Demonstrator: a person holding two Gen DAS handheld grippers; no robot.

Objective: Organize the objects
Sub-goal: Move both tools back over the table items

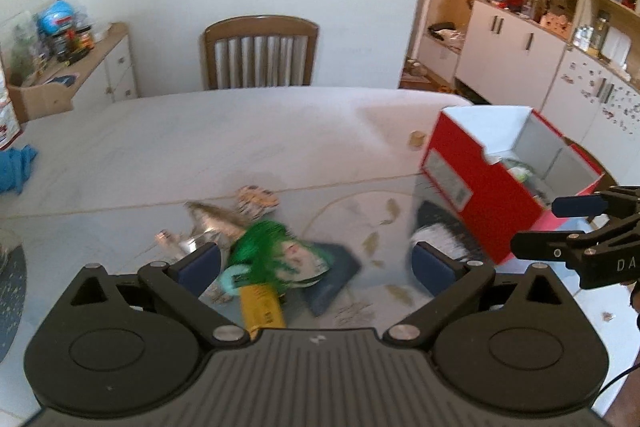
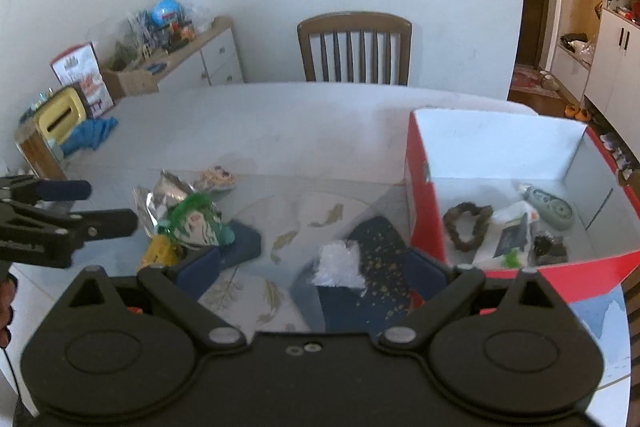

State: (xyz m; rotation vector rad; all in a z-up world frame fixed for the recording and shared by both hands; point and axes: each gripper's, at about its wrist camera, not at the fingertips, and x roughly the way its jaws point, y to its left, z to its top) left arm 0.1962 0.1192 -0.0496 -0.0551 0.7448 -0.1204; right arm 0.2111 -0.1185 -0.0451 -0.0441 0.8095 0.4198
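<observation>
**Counter with a loose pile and a red box**

A pale counter point(image 2: 280, 131) fills a white-walled room, with a wooden chair point(image 2: 355, 47) at its far edge and a low cabinet point(image 2: 192, 59) to the left. At the counter's left lies a blue cloth point(image 2: 94, 133). Nearer the middle sits the pile point(image 2: 188, 219): silver foil, a green wrapper and a yellow pack, blurred, partly on a dark blue mat point(image 2: 244, 241). The left claw point(image 1: 316, 263) hovers over this pile, its pads wide apart with nothing between them. A clear plastic scrap point(image 2: 340, 263) lies on a speckled dark mat point(image 2: 380, 251) right of that, under the right claw point(image 2: 314, 275), which also stands apart and empty. Rightmost is the red box point(image 2: 424, 219), open-topped, just beside the speckled mat; inside it are a brown ring point(image 2: 466, 225), a white packet point(image 2: 516, 231), a grey-green case point(image 2: 554, 207) and a small dark lump point(image 2: 550, 247). The box wall stands between the pile and the box's contents.
</observation>
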